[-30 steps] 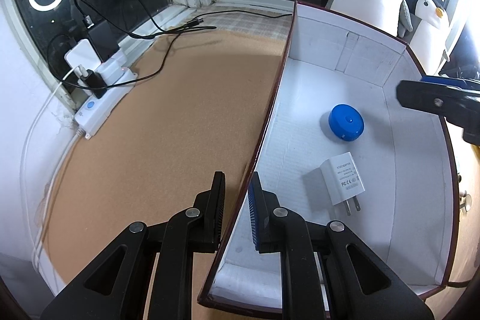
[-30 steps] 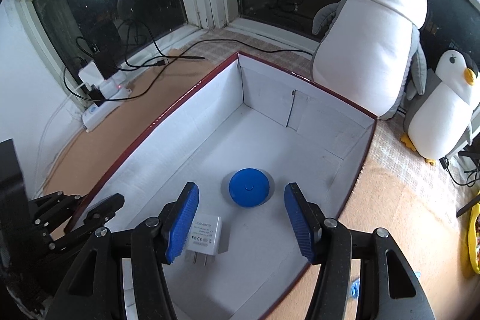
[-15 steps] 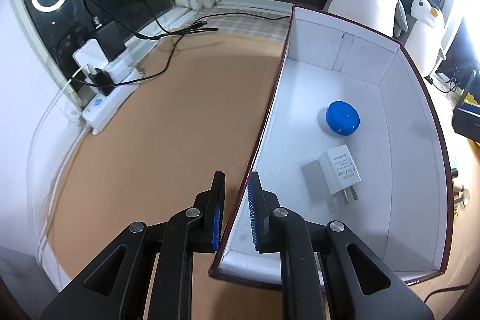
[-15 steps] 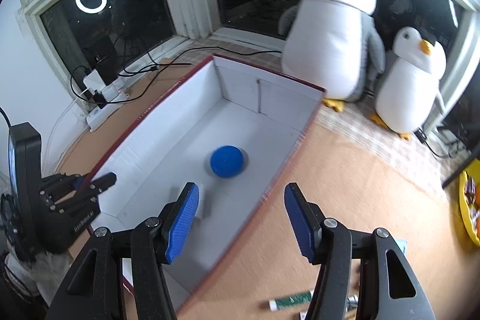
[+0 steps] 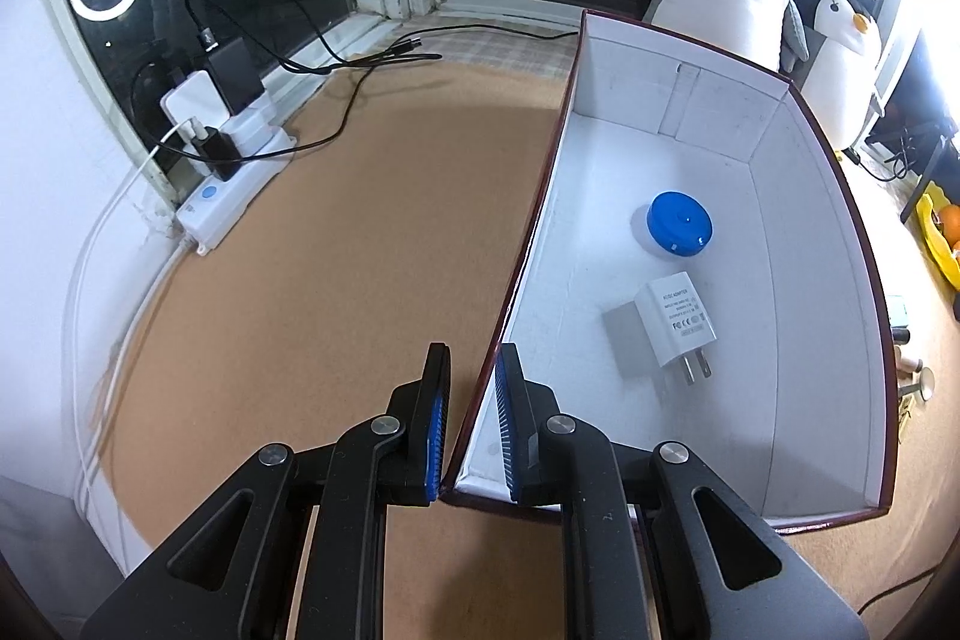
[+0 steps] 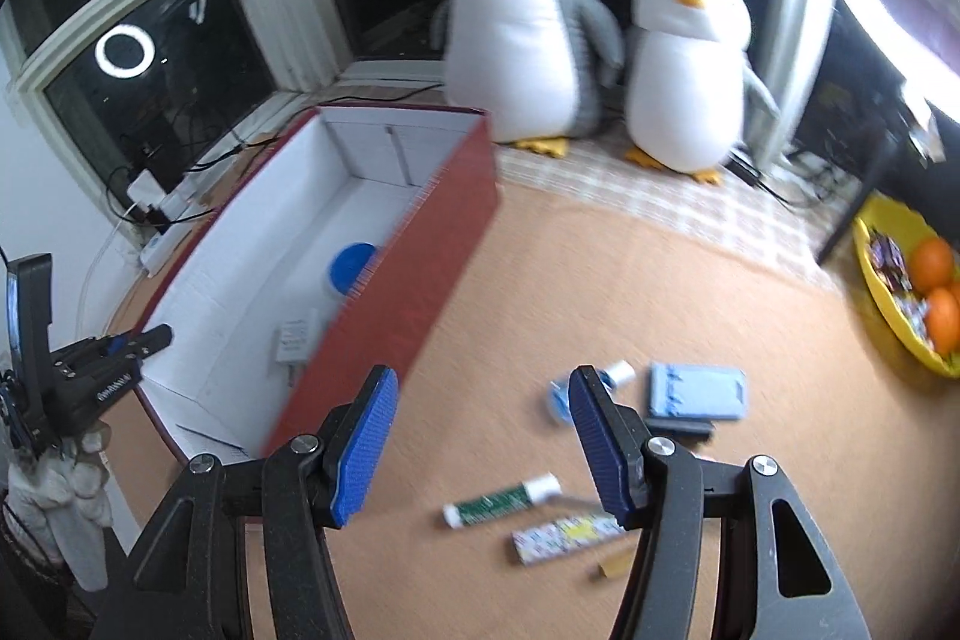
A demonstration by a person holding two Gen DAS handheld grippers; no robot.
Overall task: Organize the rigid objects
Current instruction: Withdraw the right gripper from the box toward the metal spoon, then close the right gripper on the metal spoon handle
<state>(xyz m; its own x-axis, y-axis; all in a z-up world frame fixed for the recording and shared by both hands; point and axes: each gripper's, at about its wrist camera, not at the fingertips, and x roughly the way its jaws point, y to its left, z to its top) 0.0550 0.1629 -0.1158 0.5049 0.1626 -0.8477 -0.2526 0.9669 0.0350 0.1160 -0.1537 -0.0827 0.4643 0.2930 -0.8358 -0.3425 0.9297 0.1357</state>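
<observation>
A maroon box with a white inside (image 5: 822, 316) stands on the cork table. It holds a blue round lid (image 5: 679, 224) and a white plug adapter (image 5: 677, 327). My left gripper (image 5: 471, 415) is shut on the box's left wall near its front corner. In the right wrist view the box (image 6: 420, 268) is at the left, with the left gripper (image 6: 129, 343) at its near end. My right gripper (image 6: 480, 445) is open and empty above the table, right of the box. Near it lie a green-and-white glue stick (image 6: 501, 499), a patterned bar (image 6: 564, 537) and a blue flat case (image 6: 696, 391).
Two plush penguins (image 6: 522, 22) stand behind the box by the window. A yellow bowl with oranges (image 6: 912, 292) is at the far right. A power strip with chargers and cables (image 5: 222, 160) lies along the left window sill. A small blue-and-white item (image 6: 561, 394) lies by the case.
My right gripper has swung out of the box to the right, and is over the loose items on the table. The left gripper has kept its hold on the box wall.
</observation>
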